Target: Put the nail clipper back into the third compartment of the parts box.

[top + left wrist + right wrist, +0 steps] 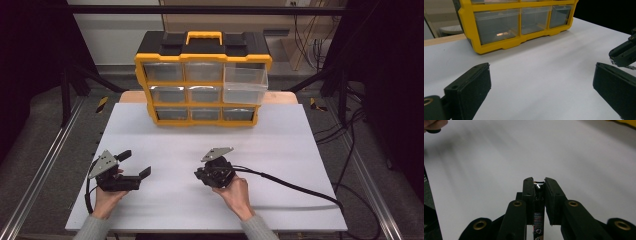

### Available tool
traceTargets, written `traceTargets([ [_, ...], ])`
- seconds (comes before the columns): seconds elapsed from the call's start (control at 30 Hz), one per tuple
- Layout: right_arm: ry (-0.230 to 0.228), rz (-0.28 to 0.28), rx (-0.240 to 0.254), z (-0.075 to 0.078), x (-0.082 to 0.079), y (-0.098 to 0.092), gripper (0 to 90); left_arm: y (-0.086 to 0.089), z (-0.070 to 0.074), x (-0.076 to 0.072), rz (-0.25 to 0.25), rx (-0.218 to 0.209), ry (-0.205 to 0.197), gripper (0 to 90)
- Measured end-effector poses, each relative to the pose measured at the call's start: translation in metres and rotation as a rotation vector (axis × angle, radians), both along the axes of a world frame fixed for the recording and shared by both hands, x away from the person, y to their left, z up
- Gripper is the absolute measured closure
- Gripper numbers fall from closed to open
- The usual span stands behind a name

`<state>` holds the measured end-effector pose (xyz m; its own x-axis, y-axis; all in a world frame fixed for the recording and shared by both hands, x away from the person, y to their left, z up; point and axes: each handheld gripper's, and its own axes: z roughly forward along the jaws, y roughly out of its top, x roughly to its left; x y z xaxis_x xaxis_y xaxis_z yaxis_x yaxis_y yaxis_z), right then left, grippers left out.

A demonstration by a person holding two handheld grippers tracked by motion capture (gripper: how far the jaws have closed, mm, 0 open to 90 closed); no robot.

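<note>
My left gripper (135, 164) rests low over the left side of the white board (280, 145), held in the left hand. Its jaws (541, 72) stand wide open with nothing between them and face the yellow and black drawer organizer (202, 80) (499, 47). My right gripper (200, 175) is in the right hand near the board's middle, tips pointing left and down. In the right gripper view its jaws (539, 181) are shut on a thin shiny metal piece (539, 202) with a ribbed band. What the piece is I cannot tell.
The organizer stands at the board's far edge with its top right clear drawer (243, 82) pulled out. A black cable (300, 190) trails right from the right gripper. Metal rails (45, 165) run along both sides. Part of the right gripper (624, 53) shows in the left gripper view.
</note>
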<state>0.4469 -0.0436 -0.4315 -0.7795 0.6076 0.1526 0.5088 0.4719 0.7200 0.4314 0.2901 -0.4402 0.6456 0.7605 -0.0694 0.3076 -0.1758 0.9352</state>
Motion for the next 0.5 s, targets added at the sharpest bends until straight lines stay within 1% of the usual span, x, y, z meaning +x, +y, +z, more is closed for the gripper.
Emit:
traceTargets([
  [0.33,-0.033,-0.010,0.037,0.019,0.000,-0.011,79.4,0.000,0.000,0.000,0.001,0.001,0.001,1.6],
  [0.5,-0.057,-0.015,0.059,0.030,0.000,-0.018,79.4,0.000,0.000,0.000,0.002,0.001,0.002,1.6],
])
